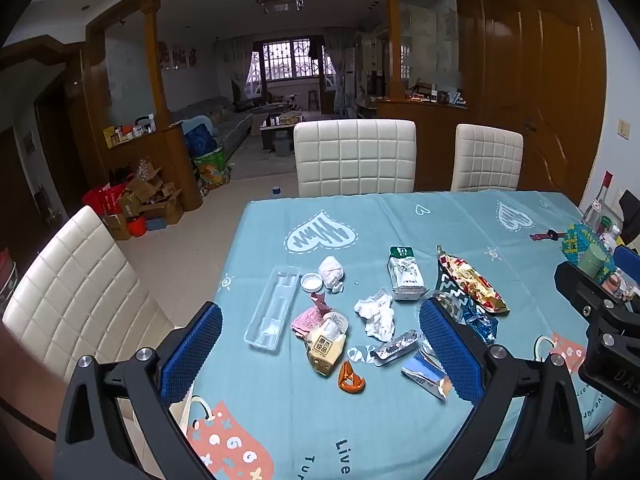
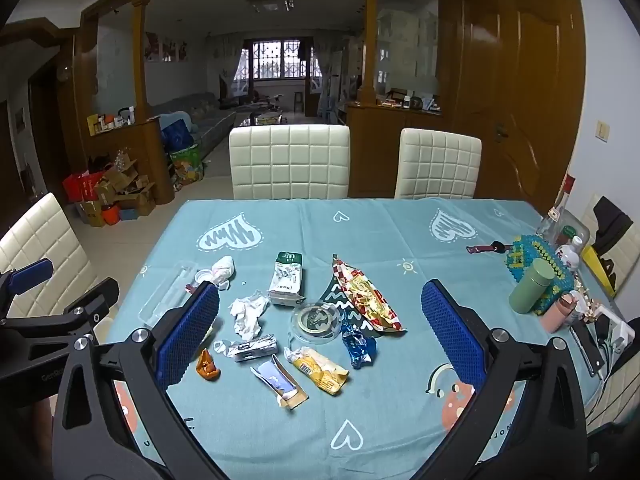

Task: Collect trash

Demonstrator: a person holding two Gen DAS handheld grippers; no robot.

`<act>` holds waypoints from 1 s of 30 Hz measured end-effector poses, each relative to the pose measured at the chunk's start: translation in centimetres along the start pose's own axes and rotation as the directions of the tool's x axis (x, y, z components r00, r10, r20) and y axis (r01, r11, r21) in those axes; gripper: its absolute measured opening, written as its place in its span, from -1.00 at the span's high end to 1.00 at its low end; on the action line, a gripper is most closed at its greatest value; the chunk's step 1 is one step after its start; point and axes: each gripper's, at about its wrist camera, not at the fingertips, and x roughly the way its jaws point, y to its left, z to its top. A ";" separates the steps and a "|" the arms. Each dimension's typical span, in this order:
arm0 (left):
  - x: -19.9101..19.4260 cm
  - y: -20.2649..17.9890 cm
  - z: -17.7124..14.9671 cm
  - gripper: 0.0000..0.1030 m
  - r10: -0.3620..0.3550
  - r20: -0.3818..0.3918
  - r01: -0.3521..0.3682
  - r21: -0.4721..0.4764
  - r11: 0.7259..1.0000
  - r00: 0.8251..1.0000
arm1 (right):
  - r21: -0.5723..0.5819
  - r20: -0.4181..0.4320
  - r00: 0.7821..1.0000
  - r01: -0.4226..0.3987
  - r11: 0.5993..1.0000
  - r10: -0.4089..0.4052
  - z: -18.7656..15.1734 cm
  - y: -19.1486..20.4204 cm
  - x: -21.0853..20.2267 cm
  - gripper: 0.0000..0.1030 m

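Observation:
Trash lies scattered on the blue tablecloth (image 1: pixel 400 220): a clear plastic tray (image 1: pixel 274 308), a crumpled white tissue (image 1: pixel 376 314), a milk carton (image 1: pixel 405 274), a red-gold snack wrapper (image 1: pixel 470 280), a yellow packet (image 1: pixel 325 350) and an orange wrapper (image 1: pixel 351 378). The right wrist view shows the tissue (image 2: pixel 248 314), carton (image 2: pixel 287 280), snack wrapper (image 2: pixel 368 296), a clear round lid (image 2: pixel 316 320), a blue foil wrapper (image 2: pixel 359 346) and a yellow packet (image 2: pixel 320 370). My left gripper (image 1: pixel 320 352) is open and empty above the trash. My right gripper (image 2: pixel 320 332) is open and empty too.
Two white chairs (image 2: pixel 290 162) stand at the table's far side, another (image 1: pixel 76 284) at the left. Bottles, a green flask (image 2: pixel 530 286) and a beaded box (image 2: pixel 536 258) crowd the table's right edge. Cardboard boxes (image 1: pixel 140 200) sit on the floor.

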 end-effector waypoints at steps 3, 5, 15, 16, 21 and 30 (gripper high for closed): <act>0.0 0.0 0.0 -0.88 0.000 -0.003 0.000 0.000 1.000 1.000 | 0.003 0.001 1.000 0.004 1.000 -0.004 0.0 -0.1 0.0 -0.94; 0.0 0.0 0.0 -0.88 0.001 -0.003 -0.001 0.001 1.000 1.000 | 0.006 0.002 1.000 0.007 1.000 -0.007 0.0 -0.3 0.0 -0.94; 0.0 0.0 0.0 -0.88 -0.001 -0.004 0.001 0.001 1.000 1.000 | -0.005 -0.003 1.000 0.002 1.000 -0.002 0.0 0.0 0.0 -0.94; 0.1 0.2 0.0 -0.88 -0.002 -0.006 0.002 0.002 1.000 1.000 | -0.005 -0.003 1.000 0.002 1.000 -0.002 0.0 0.0 0.0 -0.94; 0.3 0.1 -0.4 -0.88 -0.004 -0.006 0.004 0.003 1.000 1.000 | -0.005 -0.004 1.000 0.000 1.000 0.000 0.0 -0.1 0.0 -0.94; 0.1 -0.3 -0.3 -0.88 -0.002 -0.010 0.002 0.004 1.000 1.000 | -0.003 -0.005 1.000 0.000 1.000 0.000 -0.2 0.4 0.0 -0.94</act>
